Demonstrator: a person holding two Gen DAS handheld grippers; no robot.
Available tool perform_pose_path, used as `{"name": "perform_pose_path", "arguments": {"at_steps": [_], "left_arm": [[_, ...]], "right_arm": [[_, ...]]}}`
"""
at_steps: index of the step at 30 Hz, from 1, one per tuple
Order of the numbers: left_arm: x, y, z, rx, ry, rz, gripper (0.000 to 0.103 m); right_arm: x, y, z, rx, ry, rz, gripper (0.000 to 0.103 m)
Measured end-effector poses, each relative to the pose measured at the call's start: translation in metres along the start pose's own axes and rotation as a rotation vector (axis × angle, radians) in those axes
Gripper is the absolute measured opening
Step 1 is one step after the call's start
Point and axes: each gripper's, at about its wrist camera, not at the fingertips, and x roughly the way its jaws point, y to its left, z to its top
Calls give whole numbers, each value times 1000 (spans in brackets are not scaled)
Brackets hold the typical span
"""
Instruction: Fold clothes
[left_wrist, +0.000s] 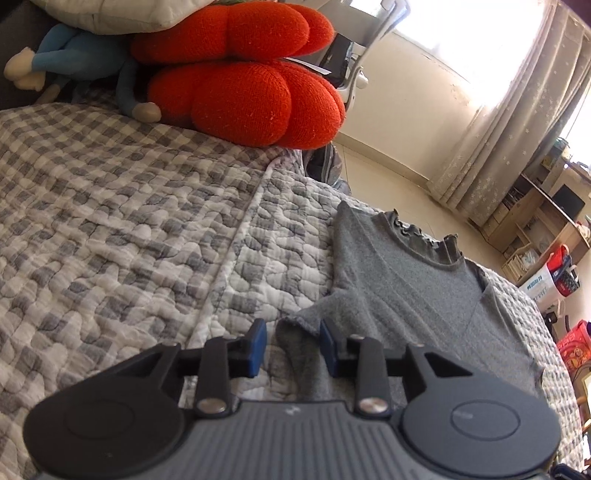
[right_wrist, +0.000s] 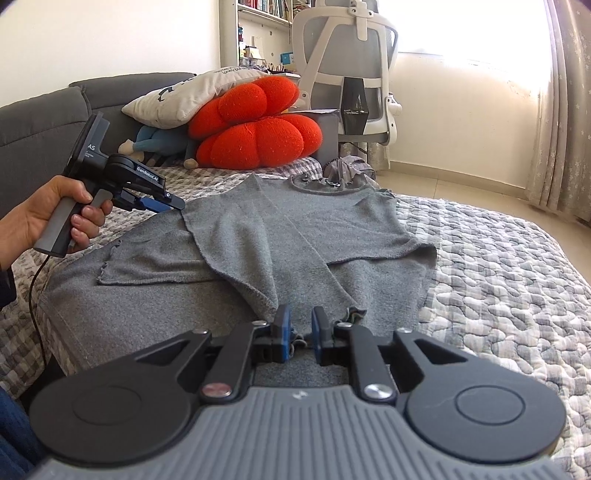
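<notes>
A grey knit top with a ruffled collar (right_wrist: 280, 236) lies on the checked quilt (right_wrist: 498, 266), both sleeves folded in across the body. In the left wrist view the top (left_wrist: 413, 284) lies ahead and right. My left gripper (left_wrist: 293, 341) is open, with a fold of grey sleeve lying between its blue pads, not pinched; it also shows in the right wrist view (right_wrist: 162, 203), held in a hand over the top's left side. My right gripper (right_wrist: 298, 326) is open just above the top's near hem, where a sleeve cuff lies.
Two red cushions (right_wrist: 255, 129), a white pillow (right_wrist: 188, 96) and a blue plush toy (left_wrist: 74, 55) are piled at the bed's far end by the grey headboard (right_wrist: 37, 122). An office chair (right_wrist: 347, 74) stands behind. Shelves and boxes (left_wrist: 546, 254) stand right.
</notes>
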Motion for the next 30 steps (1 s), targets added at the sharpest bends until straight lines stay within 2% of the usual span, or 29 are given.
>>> {"name": "perform_pose_path", "arguments": {"at_steps": [3, 9, 12, 15, 18, 21, 24, 28, 30], "left_arm": [[4, -5, 2, 53, 8, 5, 7], [-1, -24, 22, 210, -1, 68, 6], [-6, -34, 20, 270, 4, 117, 7], [-6, -31, 10, 289, 7, 163, 9], [-11, -16, 8, 228, -4, 181, 9], [-19, 4, 9, 106, -16, 130, 9], [-16, 11, 9, 66, -2, 92, 10], [-5, 3, 5, 85, 4, 85, 12], [1, -3, 4, 109, 3, 129, 12]], "right_arm": [[1, 1, -2, 7, 1, 10, 18], [3, 3, -4, -4, 6, 2, 18], [4, 1, -6, 9, 8, 2, 18], [5, 1, -8, 15, 11, -1, 20], [4, 1, -10, 14, 13, -4, 24], [2, -1, -11, 13, 15, -15, 36], [1, -2, -12, 31, 11, -6, 36], [0, 5, -10, 18, 1, 26, 36], [2, 10, -9, -13, 6, 22, 37]]}}
